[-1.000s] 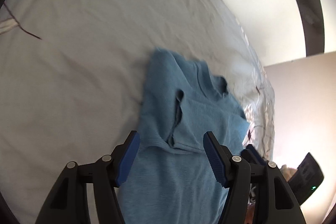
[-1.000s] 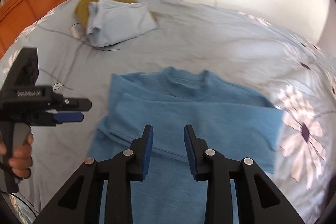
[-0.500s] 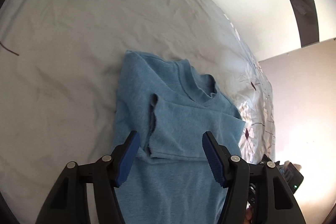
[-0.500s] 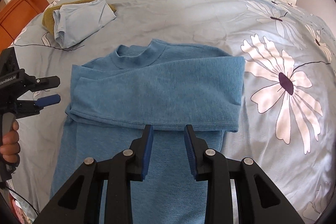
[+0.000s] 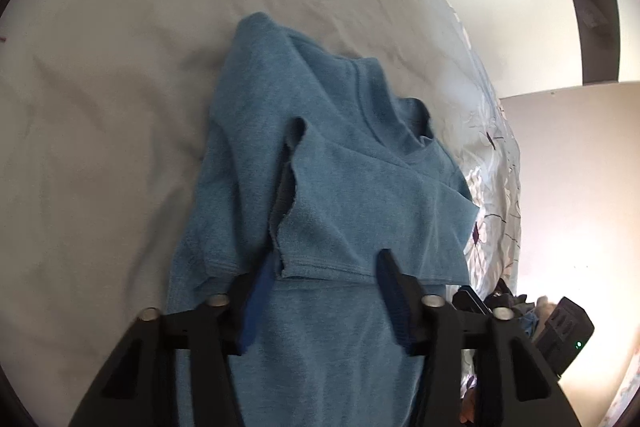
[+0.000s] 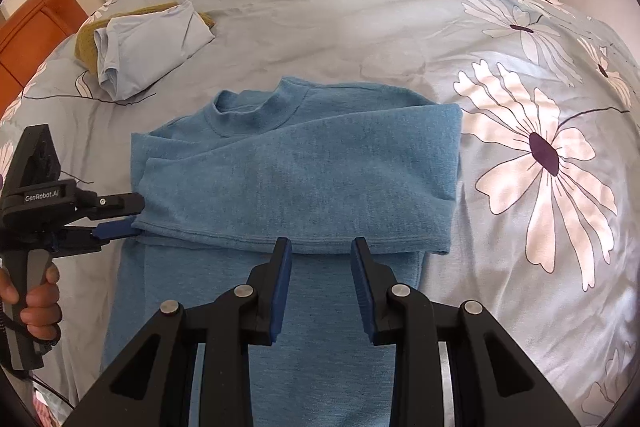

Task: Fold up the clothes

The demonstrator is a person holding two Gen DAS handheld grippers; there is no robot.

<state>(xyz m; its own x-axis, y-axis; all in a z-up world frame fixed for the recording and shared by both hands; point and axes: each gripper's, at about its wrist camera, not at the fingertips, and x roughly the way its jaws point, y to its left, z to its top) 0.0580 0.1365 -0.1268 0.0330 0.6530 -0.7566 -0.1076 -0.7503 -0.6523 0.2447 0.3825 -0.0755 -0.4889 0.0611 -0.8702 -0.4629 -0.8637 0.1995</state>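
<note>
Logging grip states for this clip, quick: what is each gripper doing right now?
Left gripper: open, fingers around the folded sleeve's edge on the blue sweater, not clamped.
Right gripper: open, holding nothing, just above the sweater.

Blue sweater [image 6: 296, 167] flat on bed; sleeves folded across chest

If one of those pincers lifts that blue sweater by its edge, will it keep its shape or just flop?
It will probably flop: the blue sweater already drapes and wrinkles over the bed. Its folded sleeve has a curling cuff edge, so the layers may well slide apart. The knit looks fuzzy, so it is likely not slippery.
</note>
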